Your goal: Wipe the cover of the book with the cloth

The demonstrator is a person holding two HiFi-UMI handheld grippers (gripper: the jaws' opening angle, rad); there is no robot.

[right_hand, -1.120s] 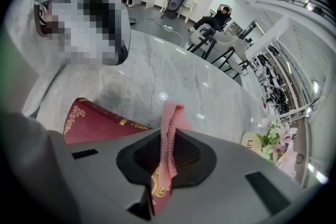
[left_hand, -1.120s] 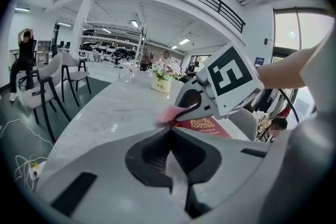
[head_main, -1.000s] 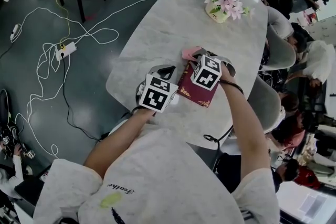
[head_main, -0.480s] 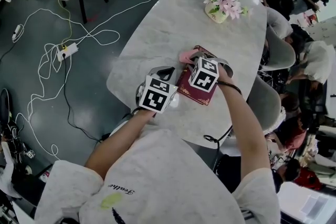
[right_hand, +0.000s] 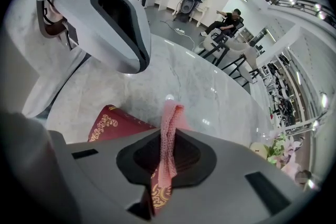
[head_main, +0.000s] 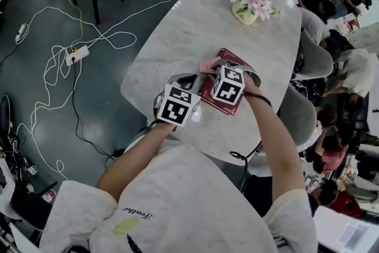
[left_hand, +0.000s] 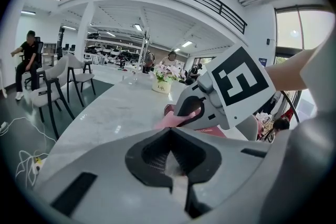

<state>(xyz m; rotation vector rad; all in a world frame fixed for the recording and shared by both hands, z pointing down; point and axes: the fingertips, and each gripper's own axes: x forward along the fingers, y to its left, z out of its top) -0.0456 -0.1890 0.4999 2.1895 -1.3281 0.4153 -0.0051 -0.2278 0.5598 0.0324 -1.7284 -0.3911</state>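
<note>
Right gripper view: jaws clamp pink cloth point(right_hand: 169, 134) over book point(right_hand: 113, 123); left gripper point(left_hand: 170, 136) jaws together.

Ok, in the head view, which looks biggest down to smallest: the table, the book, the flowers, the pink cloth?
Table
Book
Flowers
Pink cloth, smallest showing, but partly hidden.

The table point(head_main: 195, 26) has a pale top that looks like marble, smooth and polished, with spots of light shining on it. The book point(right_hand: 113, 124) has a dark red cover, rather matt, with gold ornament on it. The cloth point(right_hand: 169, 131) is pink, with an open woven texture. The left gripper point(left_hand: 170, 160) and the right gripper point(right_hand: 165, 162) look like grey matt plastic.
</note>
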